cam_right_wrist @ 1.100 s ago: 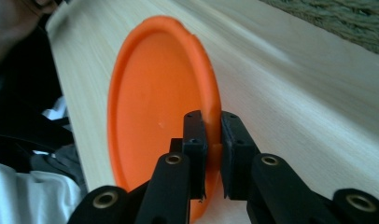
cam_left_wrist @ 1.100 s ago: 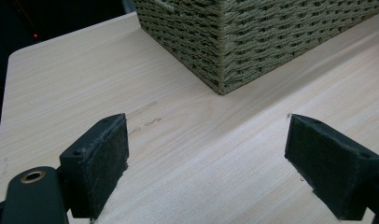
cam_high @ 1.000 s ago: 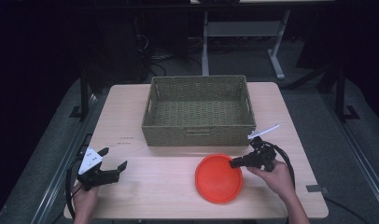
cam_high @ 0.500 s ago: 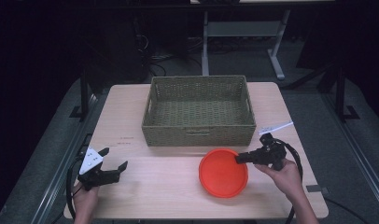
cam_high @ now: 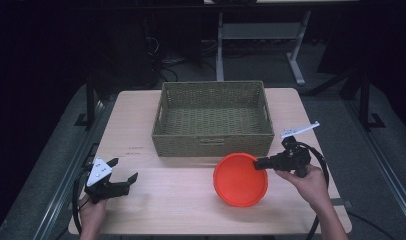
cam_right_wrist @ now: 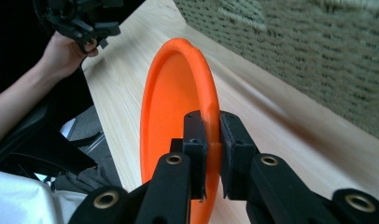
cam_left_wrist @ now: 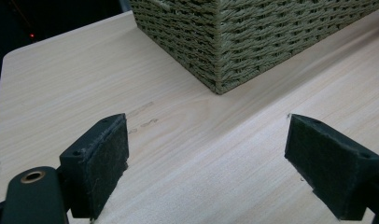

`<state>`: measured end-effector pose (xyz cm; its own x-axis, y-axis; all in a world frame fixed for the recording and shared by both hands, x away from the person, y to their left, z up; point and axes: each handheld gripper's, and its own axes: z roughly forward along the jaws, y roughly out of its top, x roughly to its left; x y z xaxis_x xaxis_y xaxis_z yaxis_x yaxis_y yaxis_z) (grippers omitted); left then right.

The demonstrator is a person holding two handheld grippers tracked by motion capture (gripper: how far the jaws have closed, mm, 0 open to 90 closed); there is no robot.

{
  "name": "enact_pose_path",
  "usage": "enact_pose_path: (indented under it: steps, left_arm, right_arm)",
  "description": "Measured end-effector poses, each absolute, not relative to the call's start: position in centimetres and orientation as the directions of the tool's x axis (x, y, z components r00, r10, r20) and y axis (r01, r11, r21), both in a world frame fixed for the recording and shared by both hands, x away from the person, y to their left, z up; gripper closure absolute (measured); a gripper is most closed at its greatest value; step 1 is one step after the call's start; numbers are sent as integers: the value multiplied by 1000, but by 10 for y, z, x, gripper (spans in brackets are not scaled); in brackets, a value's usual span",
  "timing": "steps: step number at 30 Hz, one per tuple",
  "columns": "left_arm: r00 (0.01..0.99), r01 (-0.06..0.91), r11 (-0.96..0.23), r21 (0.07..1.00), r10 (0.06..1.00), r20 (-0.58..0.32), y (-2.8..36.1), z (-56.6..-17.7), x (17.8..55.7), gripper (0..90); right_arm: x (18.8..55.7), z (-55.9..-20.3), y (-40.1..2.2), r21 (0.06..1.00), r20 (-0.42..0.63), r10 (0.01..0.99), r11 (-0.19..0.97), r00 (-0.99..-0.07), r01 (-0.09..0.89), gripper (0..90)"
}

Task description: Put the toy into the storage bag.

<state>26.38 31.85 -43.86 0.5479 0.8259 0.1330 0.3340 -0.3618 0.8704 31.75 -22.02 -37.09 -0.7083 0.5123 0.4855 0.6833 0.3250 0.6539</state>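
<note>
An orange plate hangs tilted just above the table, in front of the woven basket. My right gripper is shut on the plate's right rim; in the right gripper view the plate stands on edge with its rim pinched between the pads of the right gripper. At the table's front left corner my left gripper is open, level with the table, holding nothing. Its pads stand wide apart over bare wood, facing the basket's corner.
The basket is empty and stands at the back middle of the light wooden table. Dark floor and desk legs lie beyond the table. The other hand with its gripper is at the far end in the right gripper view.
My right gripper has lifted the orange plate off the table and tilted it up, moving slightly right. The left gripper has stayed where it was.
</note>
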Motion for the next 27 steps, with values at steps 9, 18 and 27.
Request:
enact_pose_path:
  steps: [9,18,27]
  left_arm:
    - [551,336,-368,867,824,136,319,-438,263,130]
    - [554,337,-371,865,821,137,318,-438,264,130]
    - [550,338,-365,867,825,133,319,-439,265,130]
  right_arm:
    - [322,-353,-223,670,483,499,318,-719,670,818]
    - [334,-339,-224,670,497,496,302,-712,678,817]
    - [343,-322,-215,681,479,490,317,-729,660,818]
